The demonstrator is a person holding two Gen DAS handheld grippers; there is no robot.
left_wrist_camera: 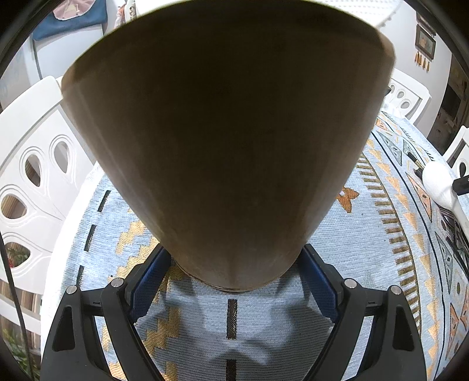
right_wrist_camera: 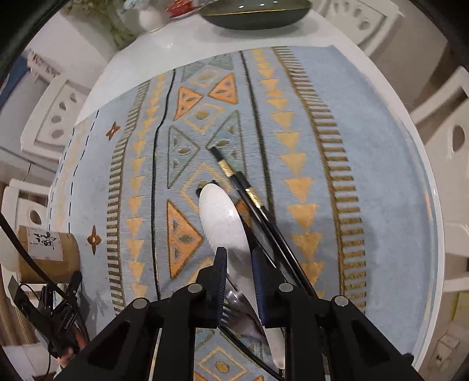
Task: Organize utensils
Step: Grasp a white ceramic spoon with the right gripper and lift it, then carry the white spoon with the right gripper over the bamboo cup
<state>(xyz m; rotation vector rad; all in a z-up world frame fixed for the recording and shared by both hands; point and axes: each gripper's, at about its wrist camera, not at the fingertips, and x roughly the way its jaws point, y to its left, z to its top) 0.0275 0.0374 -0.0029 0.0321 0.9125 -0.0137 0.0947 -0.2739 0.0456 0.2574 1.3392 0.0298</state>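
A tall brown bamboo utensil holder (left_wrist_camera: 228,140) fills the left wrist view, standing on the blue patterned cloth (left_wrist_camera: 366,234). My left gripper (left_wrist_camera: 234,252) is shut on its base, blue pads pressed to both sides. The right wrist view shows the same holder (right_wrist_camera: 49,252) at the far left, with a paper label. My right gripper (right_wrist_camera: 239,258) is shut on a white spoon (right_wrist_camera: 219,214), whose bowl points away from me. Two black chopsticks (right_wrist_camera: 252,196) with gold bands lie just right of the spoon. A silver metal utensil (right_wrist_camera: 233,296) shows partly under the jaws.
White chairs (right_wrist_camera: 58,117) ring the round white table (right_wrist_camera: 431,234). A dark bowl (right_wrist_camera: 255,14) sits at the table's far edge beside small ornaments. In the left wrist view the white spoon (left_wrist_camera: 436,181) and the chopsticks (left_wrist_camera: 416,161) appear at the right edge.
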